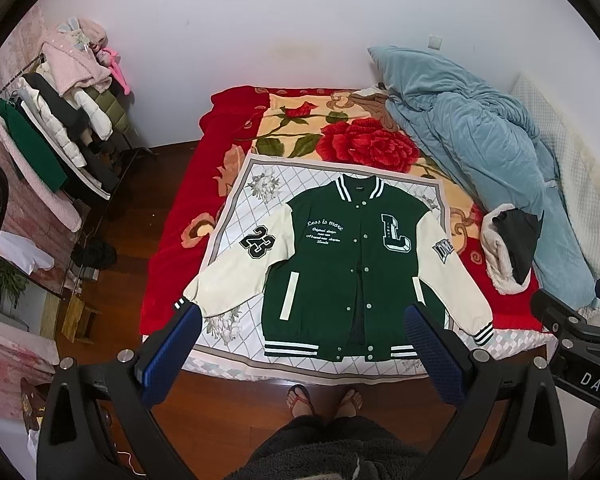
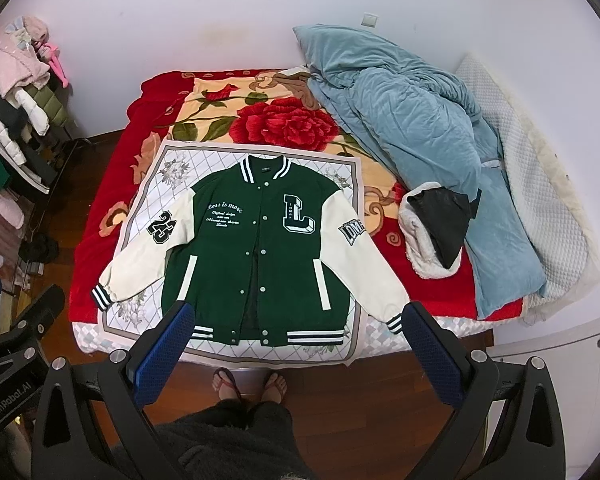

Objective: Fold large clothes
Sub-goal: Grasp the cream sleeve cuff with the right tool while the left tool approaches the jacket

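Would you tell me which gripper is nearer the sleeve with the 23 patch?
Left. The left gripper hovers near that sleeve, by its cuff; the right gripper hovers toward the opposite sleeve.

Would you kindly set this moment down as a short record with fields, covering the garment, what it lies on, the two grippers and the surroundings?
garment: green varsity jacket with cream sleeves, front up, sleeves spread, collar toward the wall
folding: not begun
surface: white patterned cloth over a red rose blanket on the bed
left gripper: open, above the near edge, holding nothing
right gripper: open, above the near edge, holding nothing
beside jacket: blue quilt, fleece-lined dark garment
far left: clothes rack
person: sandalled feet at the bed's foot
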`<state>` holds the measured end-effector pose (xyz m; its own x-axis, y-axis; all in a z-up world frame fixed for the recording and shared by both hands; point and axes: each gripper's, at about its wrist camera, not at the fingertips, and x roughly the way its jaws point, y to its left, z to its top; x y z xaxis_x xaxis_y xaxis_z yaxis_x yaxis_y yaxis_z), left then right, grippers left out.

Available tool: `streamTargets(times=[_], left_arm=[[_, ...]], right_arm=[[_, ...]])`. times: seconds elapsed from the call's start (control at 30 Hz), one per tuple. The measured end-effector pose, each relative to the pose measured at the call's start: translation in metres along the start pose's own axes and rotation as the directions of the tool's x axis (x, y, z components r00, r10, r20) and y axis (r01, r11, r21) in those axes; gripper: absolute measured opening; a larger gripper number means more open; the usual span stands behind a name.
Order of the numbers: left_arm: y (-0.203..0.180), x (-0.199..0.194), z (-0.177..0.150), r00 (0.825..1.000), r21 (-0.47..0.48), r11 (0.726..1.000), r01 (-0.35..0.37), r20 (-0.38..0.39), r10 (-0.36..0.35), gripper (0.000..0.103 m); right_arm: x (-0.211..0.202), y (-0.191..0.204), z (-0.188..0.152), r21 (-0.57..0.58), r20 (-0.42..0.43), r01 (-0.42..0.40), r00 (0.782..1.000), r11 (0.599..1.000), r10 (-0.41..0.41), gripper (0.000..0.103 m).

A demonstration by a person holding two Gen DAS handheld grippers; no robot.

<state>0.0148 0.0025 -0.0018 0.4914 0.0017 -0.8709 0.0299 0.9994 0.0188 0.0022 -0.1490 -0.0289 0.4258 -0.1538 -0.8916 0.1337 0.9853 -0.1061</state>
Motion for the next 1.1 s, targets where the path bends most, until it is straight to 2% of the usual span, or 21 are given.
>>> streamTargets(times=[0.33,0.43,0.53,0.67,0.73,0.8,0.83,0.87,0.97,1.1], left_arm=[[0.001,0.011,0.015,1.0,0.002,1.0,0.013,-0.003,-0.013,0.103],[-0.001,0.014,0.017,1.0,0.004,1.0,0.002,0.018,-0.002,0.103],[0.003,0.029,0.02,0.998,0.002,1.0,-0.024,0.062,0.024,0.103],[0.005,0.074,0.025,0.991,0.012,0.997,-0.076,0.112,0.074,0.103],[-0.002,0.109,0.028,0.988,0.025,0.993,-0.116,0.108,0.113,0.103],[-0.011,0.141,0.027,0.985,0.043,0.988,-0.15,0.094,0.146,0.103],[-0.016,0.158,0.026,0.983,0.054,0.984,-0.167,0.083,0.162,0.103],[-0.021,0.174,0.025,0.982,0.061,0.982,-0.179,0.068,0.174,0.103],[-0.042,0.229,0.022,0.979,0.07,0.976,-0.204,0.002,0.205,0.103],[-0.076,0.293,0.019,0.96,0.088,0.961,-0.261,-0.077,0.268,0.103]], right_arm=[[0.001,0.0,0.001,0.007,-0.008,-0.004,1.0,1.0,0.004,0.103],[0.014,-0.005,0.007,0.029,-0.025,-0.01,1.0,1.0,0.011,0.103],[0.035,-0.015,0.007,0.088,-0.045,-0.04,0.998,0.995,0.044,0.103],[0.095,-0.039,-0.004,0.23,-0.084,-0.062,0.993,0.971,0.083,0.103],[0.135,-0.061,-0.014,0.329,-0.094,-0.057,0.991,0.943,0.092,0.101],[0.178,-0.085,-0.028,0.414,-0.127,-0.021,0.989,0.91,0.081,0.086],[0.206,-0.102,-0.037,0.465,-0.157,-0.011,0.983,0.885,0.095,0.074],[0.23,-0.116,-0.046,0.508,-0.181,-0.006,0.977,0.861,0.114,0.071],[0.3,-0.155,-0.072,0.628,-0.237,0.012,0.955,0.778,0.177,0.07],[0.402,-0.215,-0.115,0.797,-0.221,0.006,0.934,0.604,0.282,0.07]])
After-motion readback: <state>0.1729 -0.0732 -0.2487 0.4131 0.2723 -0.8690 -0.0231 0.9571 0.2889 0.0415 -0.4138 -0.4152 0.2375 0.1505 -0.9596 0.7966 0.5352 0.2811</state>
